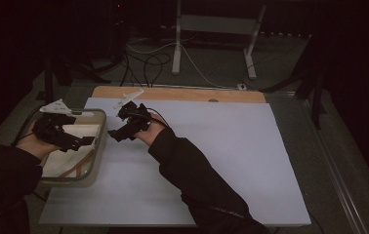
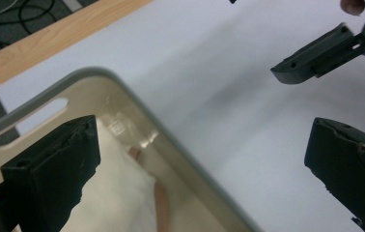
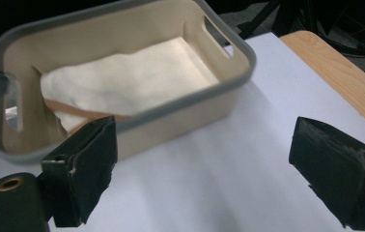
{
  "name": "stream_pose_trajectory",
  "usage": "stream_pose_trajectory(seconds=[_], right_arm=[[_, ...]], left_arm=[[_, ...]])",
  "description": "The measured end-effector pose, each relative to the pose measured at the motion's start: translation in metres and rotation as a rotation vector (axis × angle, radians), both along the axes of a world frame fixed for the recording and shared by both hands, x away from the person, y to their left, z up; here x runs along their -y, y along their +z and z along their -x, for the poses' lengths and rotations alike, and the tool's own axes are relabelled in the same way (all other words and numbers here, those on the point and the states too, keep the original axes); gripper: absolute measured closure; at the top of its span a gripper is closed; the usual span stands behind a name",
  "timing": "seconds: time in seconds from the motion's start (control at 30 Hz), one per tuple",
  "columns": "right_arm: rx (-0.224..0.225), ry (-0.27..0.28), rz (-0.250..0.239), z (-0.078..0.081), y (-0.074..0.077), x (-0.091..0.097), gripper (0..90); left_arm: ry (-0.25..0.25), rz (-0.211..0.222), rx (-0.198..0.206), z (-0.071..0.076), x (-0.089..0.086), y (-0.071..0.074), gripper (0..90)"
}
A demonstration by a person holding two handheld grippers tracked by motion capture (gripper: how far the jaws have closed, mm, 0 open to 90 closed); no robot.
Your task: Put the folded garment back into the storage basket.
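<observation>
Lying folded in a beige basket [image 3: 180, 104], a white cloth [image 3: 122, 79] runs lengthwise along it, just ahead of the empty, wide-open right gripper [image 3: 204, 174]. Over the basket's rim, the left gripper [image 2: 204, 169] hangs wide open above the desk [image 1: 221, 161].

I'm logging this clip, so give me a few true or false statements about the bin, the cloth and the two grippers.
1. A white cloth lies in the bin. True.
2. The left gripper is over the bin. True.
3. The right gripper grips the cloth. False: its jaws are open and empty, beside the bin.
4. The bin sits at the table's right edge. False: it sits at the left edge.
</observation>
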State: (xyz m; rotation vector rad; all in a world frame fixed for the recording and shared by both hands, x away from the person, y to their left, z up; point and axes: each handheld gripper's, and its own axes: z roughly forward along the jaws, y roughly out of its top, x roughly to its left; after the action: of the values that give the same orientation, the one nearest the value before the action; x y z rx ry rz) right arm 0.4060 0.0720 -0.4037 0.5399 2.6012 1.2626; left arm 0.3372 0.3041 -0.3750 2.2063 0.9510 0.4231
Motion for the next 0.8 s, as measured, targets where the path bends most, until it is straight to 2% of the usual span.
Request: stream_pose_trajectory(seconds=[0.17, 0.3, 0.63, 0.8], right_arm=[[0.011, -0.014, 0.014, -0.003, 0.001, 0.020, 10.2], [0.018, -0.026, 0.006, -0.006, 0.003, 0.036, 10.2], [0.020, -0.058, 0.001, -0.006, 0.004, 0.073, 10.2], [0.030, -0.059, 0.011, -0.003, 0.002, 0.088, 10.2]], left_arm=[[-0.054, -0.001, 0.019, 0.001, 0.021, 0.002, 0.6], [-0.090, 0.008, 0.031, 0.001, 0.038, 0.002, 0.7], [-0.143, 0.024, 0.052, 0.001, 0.073, 0.001, 0.7], [-0.170, 0.023, 0.047, 0.000, 0.089, -0.004, 0.6]])
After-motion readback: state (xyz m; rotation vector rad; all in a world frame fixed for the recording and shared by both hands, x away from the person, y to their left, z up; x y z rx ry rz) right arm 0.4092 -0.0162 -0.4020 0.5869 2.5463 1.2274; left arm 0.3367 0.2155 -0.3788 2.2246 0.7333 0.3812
